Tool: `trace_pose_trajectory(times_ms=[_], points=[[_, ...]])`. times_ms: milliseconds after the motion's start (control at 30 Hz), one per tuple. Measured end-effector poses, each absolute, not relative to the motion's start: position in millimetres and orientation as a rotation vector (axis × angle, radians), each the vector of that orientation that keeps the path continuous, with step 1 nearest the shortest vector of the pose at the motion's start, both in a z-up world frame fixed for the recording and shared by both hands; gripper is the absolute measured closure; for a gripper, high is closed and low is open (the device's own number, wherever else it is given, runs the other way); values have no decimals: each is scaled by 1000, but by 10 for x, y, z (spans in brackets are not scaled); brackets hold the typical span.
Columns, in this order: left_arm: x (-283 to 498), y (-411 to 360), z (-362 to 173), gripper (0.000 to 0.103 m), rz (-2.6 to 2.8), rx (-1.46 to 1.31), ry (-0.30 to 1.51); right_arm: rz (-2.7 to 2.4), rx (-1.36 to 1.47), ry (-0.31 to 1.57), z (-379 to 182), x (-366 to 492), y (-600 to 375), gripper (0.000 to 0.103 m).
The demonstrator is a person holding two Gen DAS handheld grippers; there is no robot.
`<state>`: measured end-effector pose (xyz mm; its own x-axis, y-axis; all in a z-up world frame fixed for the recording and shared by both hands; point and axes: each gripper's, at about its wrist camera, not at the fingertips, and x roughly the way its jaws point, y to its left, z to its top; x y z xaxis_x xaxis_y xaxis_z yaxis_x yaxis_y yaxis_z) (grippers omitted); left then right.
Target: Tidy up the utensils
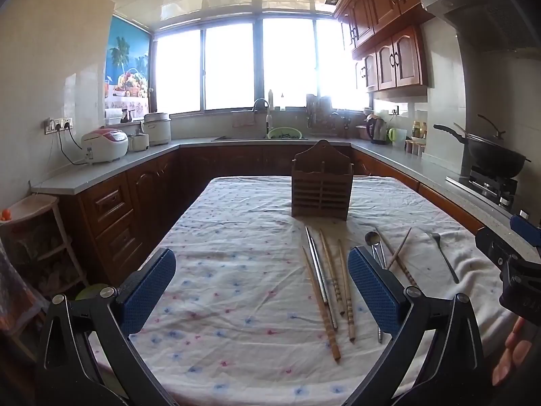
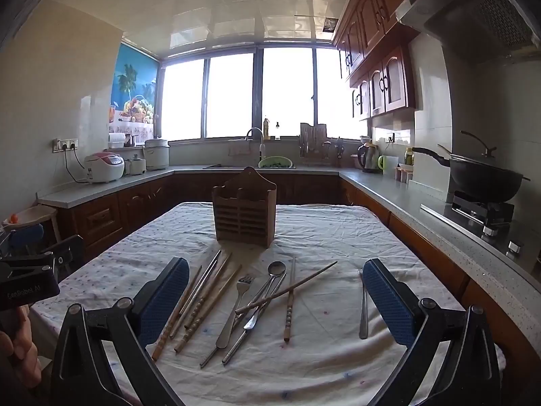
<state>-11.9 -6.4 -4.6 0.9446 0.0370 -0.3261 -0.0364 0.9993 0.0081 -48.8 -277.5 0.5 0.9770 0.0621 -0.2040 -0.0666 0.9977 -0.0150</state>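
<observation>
A brown slatted wooden utensil holder (image 1: 322, 186) (image 2: 244, 213) stands upright on the cloth-covered table (image 1: 236, 304) (image 2: 321, 355). In front of it lie loose utensils: several wooden and metal chopsticks (image 1: 329, 284) (image 2: 199, 301), a fork (image 2: 233, 311), a metal spoon (image 1: 372, 238) (image 2: 276, 269), crossed chopsticks (image 2: 289, 296) and a lone spoon (image 1: 443, 257) (image 2: 363, 308) at the right. My left gripper (image 1: 262, 291) is open and empty above the table, left of the chopsticks. My right gripper (image 2: 275, 299) is open and empty, over the utensils.
Kitchen counters run around the table on three sides. Rice cookers (image 1: 105, 145) stand on the left counter, a sink (image 1: 267, 135) is under the window, a kettle (image 1: 377, 130) and a wok on a stove (image 2: 483, 176) are on the right.
</observation>
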Motion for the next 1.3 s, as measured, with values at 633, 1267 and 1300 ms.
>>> trace_pose_trajectory(times_ms=[633,1267,1300], points=[[-83,-75,-115,0,37,-4,358,73,6,226,-119,-389,-2805,0],[-61,-21,-122,0,42,-17,363,80,7,219,-104,-396,-2798,0],[-62,-21,-121,0,43,-17,363,81,6,220,-104,-394,-2798,0]])
